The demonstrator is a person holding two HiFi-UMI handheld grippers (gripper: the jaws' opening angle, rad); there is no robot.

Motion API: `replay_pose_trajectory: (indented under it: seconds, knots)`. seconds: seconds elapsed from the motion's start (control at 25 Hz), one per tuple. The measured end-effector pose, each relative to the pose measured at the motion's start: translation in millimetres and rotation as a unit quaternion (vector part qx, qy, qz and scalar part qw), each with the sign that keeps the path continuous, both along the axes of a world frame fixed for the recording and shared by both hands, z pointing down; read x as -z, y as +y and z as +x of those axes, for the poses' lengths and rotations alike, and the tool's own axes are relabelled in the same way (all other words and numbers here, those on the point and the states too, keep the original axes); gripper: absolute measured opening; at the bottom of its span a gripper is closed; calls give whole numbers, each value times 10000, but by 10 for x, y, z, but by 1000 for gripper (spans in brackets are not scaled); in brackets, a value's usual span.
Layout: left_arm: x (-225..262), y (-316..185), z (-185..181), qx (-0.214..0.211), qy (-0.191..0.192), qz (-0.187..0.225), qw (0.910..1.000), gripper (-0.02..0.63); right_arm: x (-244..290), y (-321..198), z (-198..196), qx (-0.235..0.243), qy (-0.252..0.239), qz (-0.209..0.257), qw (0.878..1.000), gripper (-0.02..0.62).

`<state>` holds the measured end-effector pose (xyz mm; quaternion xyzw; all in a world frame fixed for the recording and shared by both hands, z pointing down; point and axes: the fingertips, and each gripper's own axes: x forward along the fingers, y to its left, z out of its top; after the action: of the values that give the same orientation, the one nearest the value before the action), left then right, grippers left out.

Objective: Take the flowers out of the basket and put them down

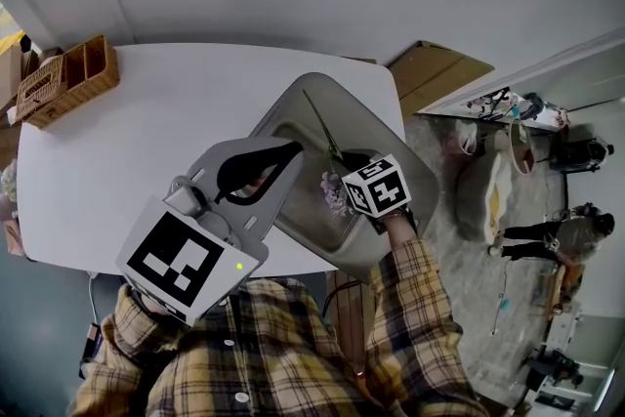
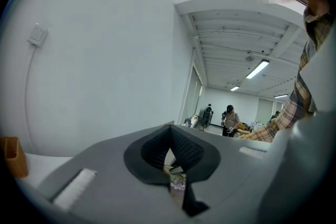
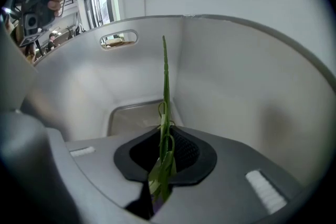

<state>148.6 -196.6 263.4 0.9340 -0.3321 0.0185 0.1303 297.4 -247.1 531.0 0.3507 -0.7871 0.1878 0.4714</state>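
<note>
A grey plastic basket [image 1: 293, 108] lies tilted at the right end of the white table [image 1: 146, 142], reaching past the table's edge. My left gripper [image 1: 262, 167] sits on its near left rim with the jaws closed together; in the left gripper view [image 2: 170, 131] the rim is hidden and only pale blossoms [image 2: 178, 182] show through the gap. My right gripper [image 3: 164, 136] is inside the basket [image 3: 236, 86], shut on a green flower stem [image 3: 165, 81] that points up toward the far wall. In the head view the stem [image 1: 322, 127] and pale flowers [image 1: 335, 193] show beside the right gripper [image 1: 350, 169].
A wicker box [image 1: 68, 78] stands at the table's far left corner. Flat cardboard [image 1: 439, 68] lies on the floor past the table's right end, and people [image 1: 547, 234] work farther right. The basket has a handle slot [image 3: 118, 39] in its far wall.
</note>
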Motion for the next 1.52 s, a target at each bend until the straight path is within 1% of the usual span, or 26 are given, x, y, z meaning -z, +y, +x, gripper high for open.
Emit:
replay_pose_trajectory:
  seconds: [0.16, 0.28, 0.44, 0.68, 0.84, 1.0, 1.24, 1.52]
  knots:
    - [-1, 27, -6, -28, 26, 20, 10000, 14, 168, 20, -25, -105, -171, 131, 9997, 42]
    - [15, 49, -1, -45, 28, 62, 10000, 14, 354, 34, -65, -178, -354, 321, 9987, 41]
    - [53, 116, 44, -40, 22, 75, 10000, 14, 632, 97, -101, -298, -675, 561, 9957, 41]
    - [67, 207, 57, 41, -24, 116, 9999, 14, 960, 216, -159, -340, -950, 892, 9909, 41]
    - [52, 274, 52, 138, -73, 63, 9999, 14, 1175, 327, -222, -262, -1126, 1138, 9867, 41]
    - [54, 321, 51, 211, -43, 100, 9997, 14, 1389, 389, -295, -172, -1300, 1378, 9818, 42]
    - [102, 379, 87, 314, -67, 131, 9994, 14, 1744, 445, -279, -115, -1571, 1666, 9734, 41]
    - [125, 411, -127, 500, -30, 207, 9985, 14, 2075, 437, -460, -11, -1735, 2026, 9638, 41]
